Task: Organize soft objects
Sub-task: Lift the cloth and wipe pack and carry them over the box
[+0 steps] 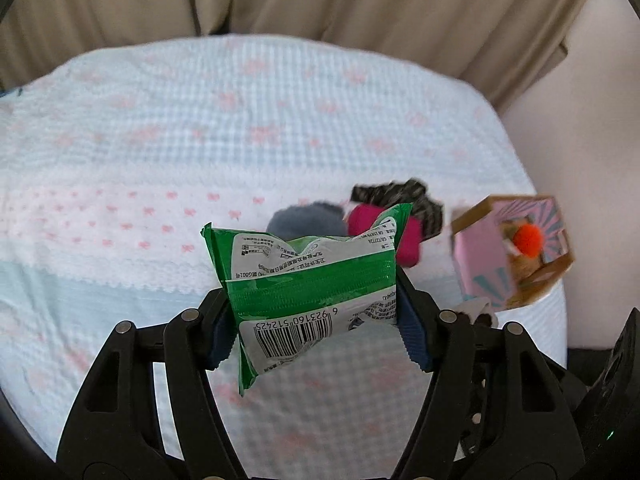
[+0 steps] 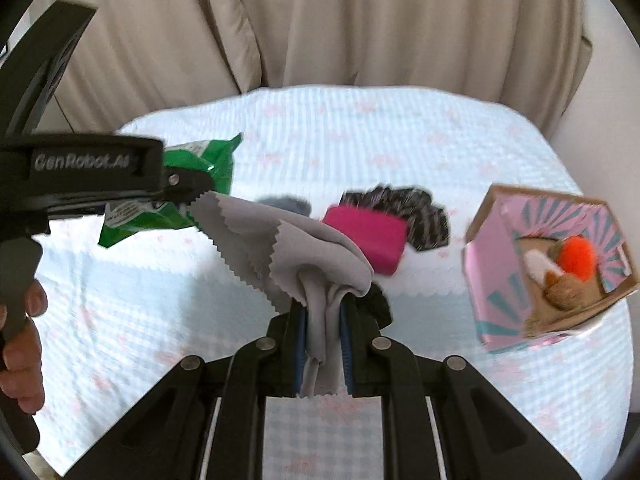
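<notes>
While the left gripper [image 1: 316, 304] clamped the green packet [image 1: 308, 276] and the right gripper [image 2: 324, 320] pinched the grey cloth [image 2: 296, 240], both aloft, the pink box [image 2: 548, 264] stood at the bed's right edge [image 2: 624, 360], nearer the right gripper.

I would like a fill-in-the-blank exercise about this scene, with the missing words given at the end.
1. The left gripper is shut on a tissue packet whose main colour is ____.
2. The right gripper pinches a grey ____ with zigzag edges between its fingers.
3. The fluffy orange ball sits inside a pink ____.
4. The magenta block lies on the ____ bedspread with pink bows.

Missing words: green; cloth; box; light blue
</notes>
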`<state>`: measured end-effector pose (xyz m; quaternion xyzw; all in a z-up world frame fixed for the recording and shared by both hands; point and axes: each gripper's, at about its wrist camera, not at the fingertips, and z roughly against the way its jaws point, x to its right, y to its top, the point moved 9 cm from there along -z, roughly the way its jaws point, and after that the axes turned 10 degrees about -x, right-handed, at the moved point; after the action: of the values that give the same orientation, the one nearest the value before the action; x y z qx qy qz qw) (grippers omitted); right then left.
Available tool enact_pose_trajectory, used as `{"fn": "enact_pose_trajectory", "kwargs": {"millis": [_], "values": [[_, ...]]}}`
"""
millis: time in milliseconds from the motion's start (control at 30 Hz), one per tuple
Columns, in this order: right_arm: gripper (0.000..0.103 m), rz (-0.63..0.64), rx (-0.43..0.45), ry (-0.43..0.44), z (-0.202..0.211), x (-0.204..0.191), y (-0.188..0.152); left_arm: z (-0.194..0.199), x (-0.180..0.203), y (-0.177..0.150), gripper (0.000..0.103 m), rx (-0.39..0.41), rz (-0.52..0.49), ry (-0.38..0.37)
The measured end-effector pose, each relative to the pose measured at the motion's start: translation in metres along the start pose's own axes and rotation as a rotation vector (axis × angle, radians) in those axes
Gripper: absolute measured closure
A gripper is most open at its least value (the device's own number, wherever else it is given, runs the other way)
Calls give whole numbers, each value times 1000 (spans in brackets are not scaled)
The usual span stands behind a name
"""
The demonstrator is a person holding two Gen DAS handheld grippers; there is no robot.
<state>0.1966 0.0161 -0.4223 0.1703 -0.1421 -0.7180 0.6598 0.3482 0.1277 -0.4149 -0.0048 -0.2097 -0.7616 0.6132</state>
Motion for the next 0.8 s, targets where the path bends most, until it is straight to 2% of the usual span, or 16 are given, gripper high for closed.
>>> {"fn": "enact_pose_trajectory", "kwargs": {"millis": [167,400,600,800], "values": [[89,-25,45,0,52,11,22,61,17,0,39,54,-8,-4],[89,-94,101,14,130,41,41,117,54,-5,39,101,-23,-10],[89,-117,134,6,178,81,51,142,111,-16,39,115,-45,-23],[89,-129,137,27,209,142,51,142,170,-26,39,112,-22,-11]]}}
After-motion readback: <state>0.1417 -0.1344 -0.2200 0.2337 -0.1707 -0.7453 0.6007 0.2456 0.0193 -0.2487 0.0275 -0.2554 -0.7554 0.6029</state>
